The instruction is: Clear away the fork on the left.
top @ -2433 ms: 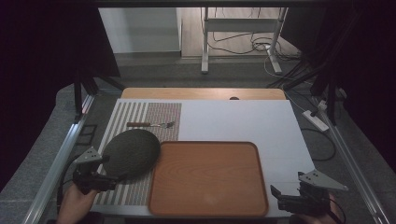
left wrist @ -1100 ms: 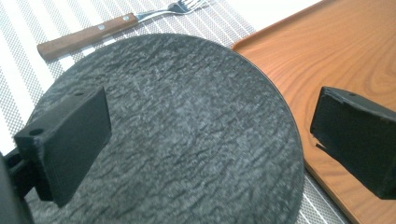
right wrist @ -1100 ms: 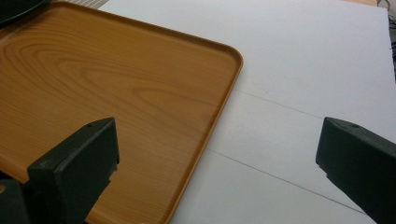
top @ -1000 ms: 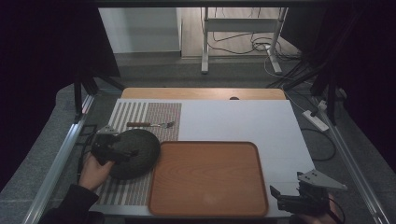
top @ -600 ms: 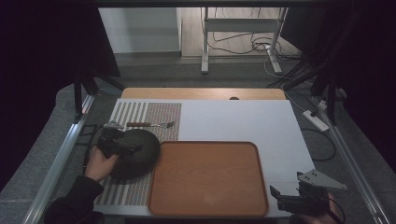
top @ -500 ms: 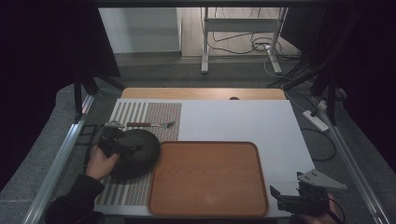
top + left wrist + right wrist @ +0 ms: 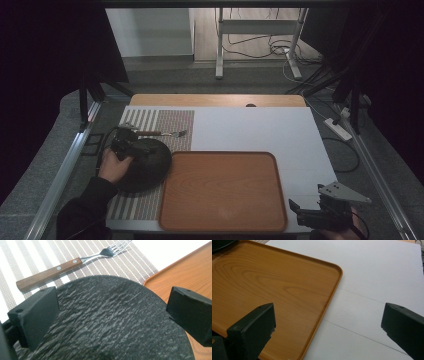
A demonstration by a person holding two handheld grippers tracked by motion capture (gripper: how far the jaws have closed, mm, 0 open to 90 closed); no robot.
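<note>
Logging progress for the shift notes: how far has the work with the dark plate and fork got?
Nothing looks finished: the wooden tray lies bare. In hand: the left hand-held gripper hovers open over the dark plate, which lies on the striped mat, jaws pointing toward the fork. Left: grasping something and, probably, loading the tray. The right hand-held gripper waits open beside the tray.

Dark round textured plate (image 7: 145, 165) flat on striped placemat (image 7: 150, 122), edge touching wooden tray (image 7: 222, 190)

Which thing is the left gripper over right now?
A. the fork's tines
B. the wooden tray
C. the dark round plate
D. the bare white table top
C: in the left gripper view, the open left gripper has its jaws spread above the dark round plate, with the fork lying beyond it.
</note>
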